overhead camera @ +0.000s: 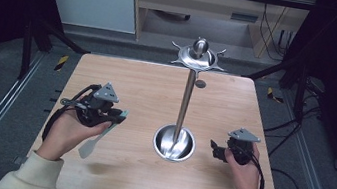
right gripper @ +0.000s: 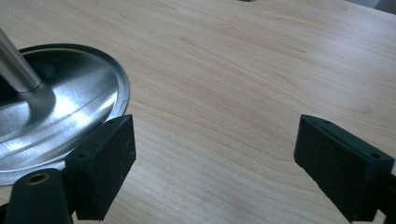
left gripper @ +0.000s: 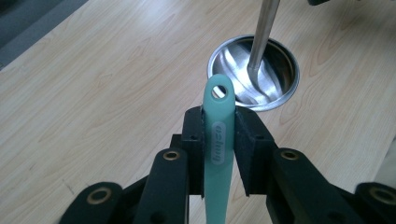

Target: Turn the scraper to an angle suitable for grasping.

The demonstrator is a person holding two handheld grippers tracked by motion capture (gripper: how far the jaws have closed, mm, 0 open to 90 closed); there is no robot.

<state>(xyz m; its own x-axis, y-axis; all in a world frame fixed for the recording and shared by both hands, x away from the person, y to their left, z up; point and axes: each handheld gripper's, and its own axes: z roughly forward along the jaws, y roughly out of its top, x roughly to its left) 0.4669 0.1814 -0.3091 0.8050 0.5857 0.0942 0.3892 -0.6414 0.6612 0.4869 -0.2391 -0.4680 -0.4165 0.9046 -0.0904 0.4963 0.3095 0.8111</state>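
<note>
my left gripper point(left gripper: 218, 135) is clamped on a mint-green spatula point(left gripper: 218, 140). in the left gripper view both black pads press flat against the handle from either side, with no gap showing between pad and handle. the handle's end, with its oval hanging hole, stands out beyond the jaw tips and points toward the steel stand's base point(left gripper: 275, 88). a small grey label sits on the handle between the pads; its lettering is too blurred to read. in the high view the spatula point(overhead camera: 99, 137) runs from my left gripper point(overhead camera: 120, 116) back toward me, its broad blade low over the wooden table point(overhead camera: 132, 84), near my left hand point(overhead camera: 67, 132). whether the blade touches the wood i cannot tell.

my right gripper point(right gripper: 215, 163) is released. in the right gripper view the two pads stand wide apart with bare wood between them, gripping nothing. the left pad lies just beside the rim of the round steel base point(right gripper: 65, 121); whether they touch i cannot tell. in the high view my right gripper point(overhead camera: 216, 149) sits to the right of the base point(overhead camera: 174, 143), held in my right hand point(overhead camera: 241, 168).

the stand's pole point(overhead camera: 185, 102) rises upright from the base at the table's middle, topped by a pronged steel disc with a knob point(overhead camera: 198, 53).
</note>
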